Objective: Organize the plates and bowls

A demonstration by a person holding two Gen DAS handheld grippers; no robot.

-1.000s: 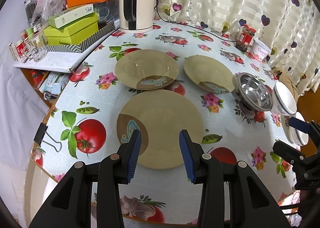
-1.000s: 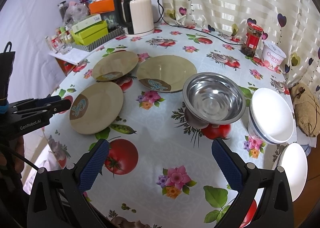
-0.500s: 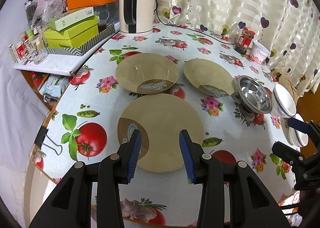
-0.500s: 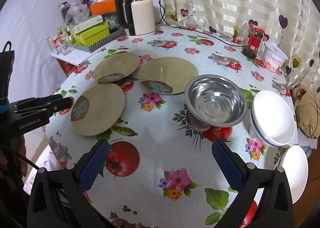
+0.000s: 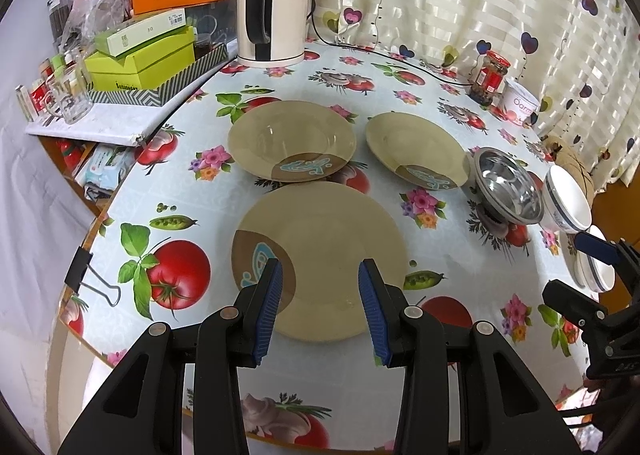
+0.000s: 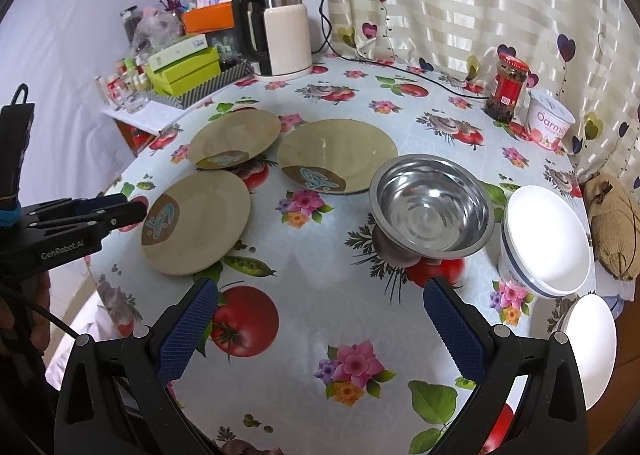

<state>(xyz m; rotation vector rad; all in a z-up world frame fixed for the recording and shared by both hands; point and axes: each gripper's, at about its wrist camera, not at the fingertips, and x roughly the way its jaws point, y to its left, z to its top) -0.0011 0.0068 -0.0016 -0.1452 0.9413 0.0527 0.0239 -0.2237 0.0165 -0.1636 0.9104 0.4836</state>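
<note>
Nothing is stacked yet, as far as I can judge; the sorting has not really begun. The flat tan plate [image 5: 320, 255] lies alone on the desk [image 5: 400, 95], directly ahead of my left hand-held gripper [image 5: 320, 303]. Its jaws stand partly open with nothing between them, above the near rim of this plate.

At 12 o'clock from the plate is a deep tan plate [image 5: 292, 143], and at about 1 o'clock another tan plate [image 5: 416, 151], each lying apart from the others. Further toward 2 o'clock the steel bowl [image 5: 506, 191] sits tilted on something I cannot identify, just beside a white bowl [image 5: 568, 203]; one more white bowl [image 6: 588, 351] is near the desk edge.

My right hand-held gripper [image 6: 320, 331] is wide open and empty, over bare tablecloth. I think all plates and bowls remain to be gathered.
</note>
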